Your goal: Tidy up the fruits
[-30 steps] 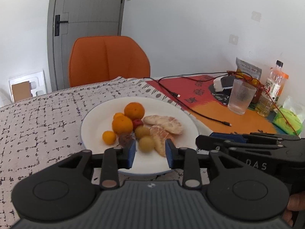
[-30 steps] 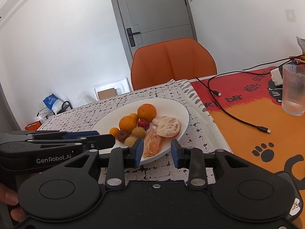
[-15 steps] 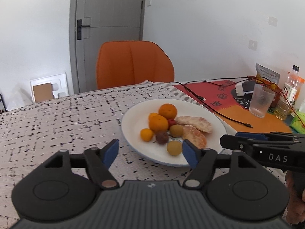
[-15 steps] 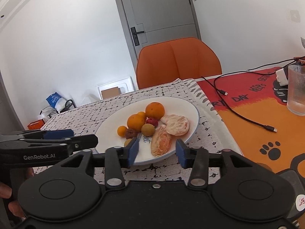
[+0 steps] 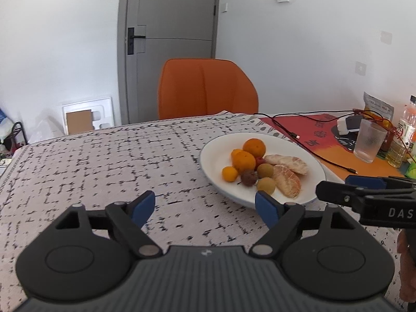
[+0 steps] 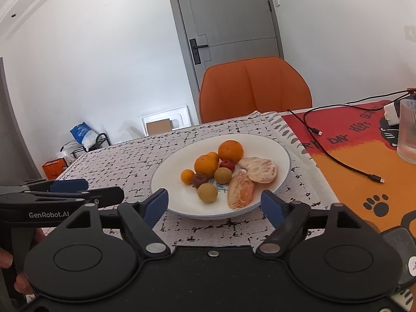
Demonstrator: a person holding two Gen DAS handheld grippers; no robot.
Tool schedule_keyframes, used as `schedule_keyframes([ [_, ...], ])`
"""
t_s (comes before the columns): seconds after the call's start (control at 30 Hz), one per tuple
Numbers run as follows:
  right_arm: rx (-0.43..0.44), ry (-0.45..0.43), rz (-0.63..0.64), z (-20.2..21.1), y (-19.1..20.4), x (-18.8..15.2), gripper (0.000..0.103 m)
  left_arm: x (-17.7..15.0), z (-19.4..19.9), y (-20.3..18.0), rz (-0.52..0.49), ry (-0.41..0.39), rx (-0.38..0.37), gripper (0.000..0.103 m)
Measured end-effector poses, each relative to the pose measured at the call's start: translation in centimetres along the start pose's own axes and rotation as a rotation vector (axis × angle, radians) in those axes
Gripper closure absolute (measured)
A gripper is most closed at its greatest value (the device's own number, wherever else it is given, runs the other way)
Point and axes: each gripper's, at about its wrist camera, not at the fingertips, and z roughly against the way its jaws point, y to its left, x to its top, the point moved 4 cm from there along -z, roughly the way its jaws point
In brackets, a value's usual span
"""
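Note:
A white plate (image 5: 215,153) (image 6: 280,156) on the patterned cloth carries oranges (image 5: 254,147) (image 6: 230,151), small green-brown fruits (image 5: 266,185) (image 6: 207,193), a dark one (image 6: 199,180), a red one (image 6: 227,165) and two peeled citrus pieces (image 5: 286,180) (image 6: 241,193). My left gripper (image 5: 205,206) hovers over bare cloth left of the plate, jaws opening, nothing between them. My right gripper (image 6: 214,204) sits just short of the plate's near rim, jaws opening and empty. Each gripper shows in the other's view (image 5: 364,197) (image 6: 65,195).
An orange chair (image 5: 206,92) stands behind the table, with a grey door (image 5: 169,39) beyond. On the orange-red mat (image 6: 364,161) to the right lie a black cable (image 6: 338,158), a ribbed glass (image 5: 369,143), a bottle (image 5: 408,127) and a snack bag (image 5: 377,108).
Both grippers' jaws have spread from nearly shut to wide. The left gripper slid left, so the plate now lies to its right. The right gripper barely shifted.

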Motion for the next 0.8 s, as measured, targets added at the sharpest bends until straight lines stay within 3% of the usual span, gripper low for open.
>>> schedule_keyframes([
  [0.17, 0.001, -0.003, 0.013, 0.7, 0.6, -0.2, 0.01, -0.4, 1.0, 0.8, 0.023, 0.004, 0.04, 0.009],
  [0.4, 0.001, 0.0, 0.013, 1.6, 1.1, -0.3, 0.0, -0.6, 2.8, 1.8, 0.038, -0.007, 0.077, 0.007],
  [0.8, 0.03, -0.002, 0.016, 3.5, 2.7, -0.5, 0.0, -0.9, 7.0, 3.8, 0.07, -0.034, 0.132, 0.007],
])
